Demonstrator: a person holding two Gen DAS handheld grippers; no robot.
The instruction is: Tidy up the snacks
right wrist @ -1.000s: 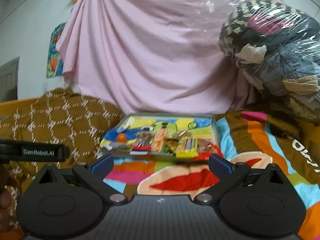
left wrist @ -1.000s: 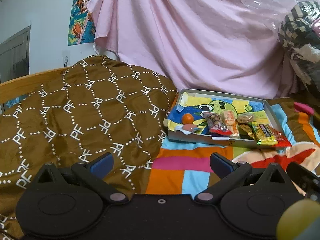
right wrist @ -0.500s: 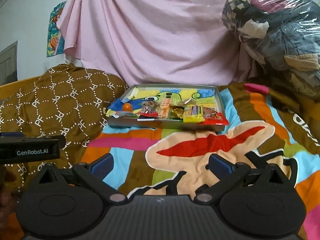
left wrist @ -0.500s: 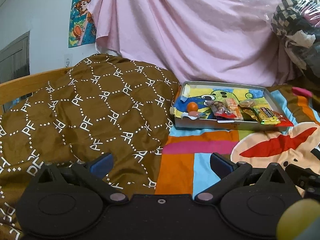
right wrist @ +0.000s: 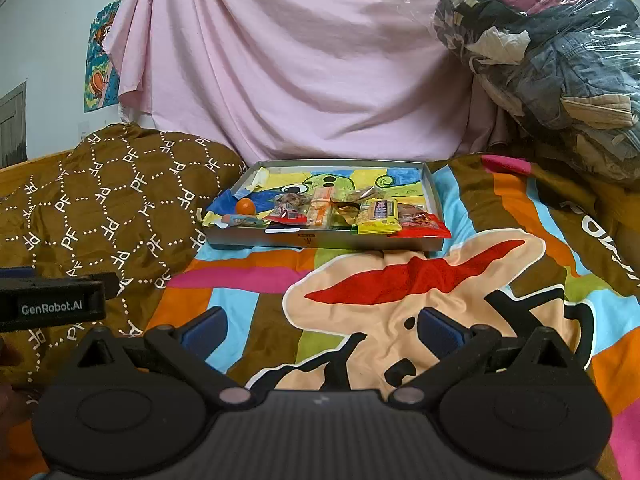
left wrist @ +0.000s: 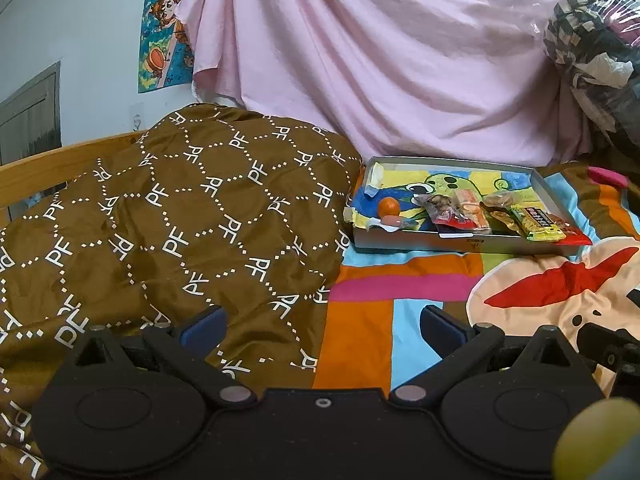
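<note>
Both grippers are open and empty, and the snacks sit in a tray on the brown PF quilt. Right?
Not quite. The tray rests on the striped colourful blanket, beside the brown quilt; the right wrist view shows it. Both grippers, left and right, are open and empty.

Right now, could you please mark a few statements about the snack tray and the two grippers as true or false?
1. Both grippers are open and hold nothing. True: left gripper, right gripper.
2. The tray rests on the brown patterned quilt. False: it sits on the colourful blanket, beside the quilt.
3. The small orange ball lies at the tray's left end. True.
4. The red packet lies fully inside the tray. False: it overhangs the front right rim.
</note>
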